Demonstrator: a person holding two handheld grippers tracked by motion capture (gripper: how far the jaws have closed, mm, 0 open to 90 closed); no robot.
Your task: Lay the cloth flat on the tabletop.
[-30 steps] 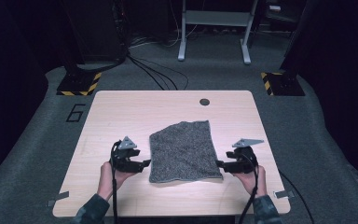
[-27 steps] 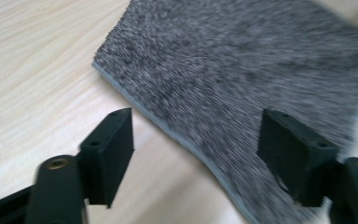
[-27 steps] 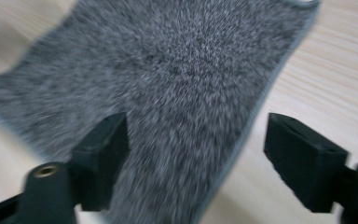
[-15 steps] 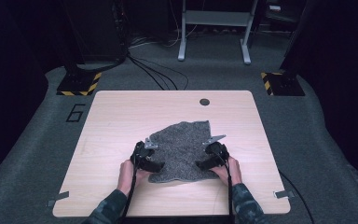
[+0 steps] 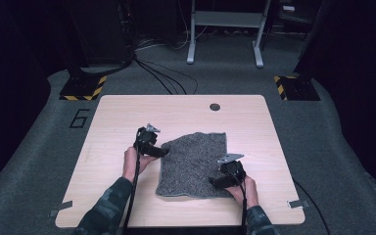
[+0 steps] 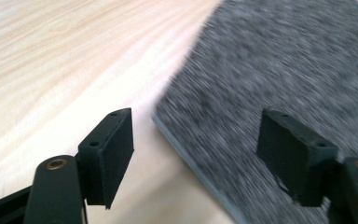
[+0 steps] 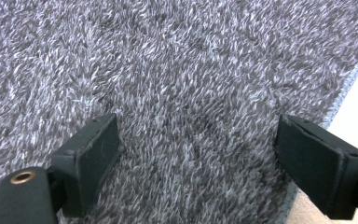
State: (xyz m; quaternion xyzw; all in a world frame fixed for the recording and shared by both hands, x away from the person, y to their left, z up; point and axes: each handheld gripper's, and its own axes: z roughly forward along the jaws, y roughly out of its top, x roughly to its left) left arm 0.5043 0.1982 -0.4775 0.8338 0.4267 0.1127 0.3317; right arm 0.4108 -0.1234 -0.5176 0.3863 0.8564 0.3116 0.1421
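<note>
Towel [image 5: 193,165] edges under both your grippers, each set of jaws apart and gripping nothing.

Your grey terry towel lies flat near the middle of the wooden table [image 5: 127,117], its long axis running away from you with a slight lean to the right. Your left gripper [image 5: 162,151] sits at the far left corner, one jaw over bare wood and the other over the pile, so the hemmed edge [image 6: 191,158] runs between them; its jaws have just been closing a little, with nothing pinched. Your right gripper [image 5: 214,181] hovers over the near right part of the cloth, just inside the right hem [image 7: 349,84]; its jaws have eased in slightly too, still wide. Neither hand is clearly nearer to a grip.
</note>
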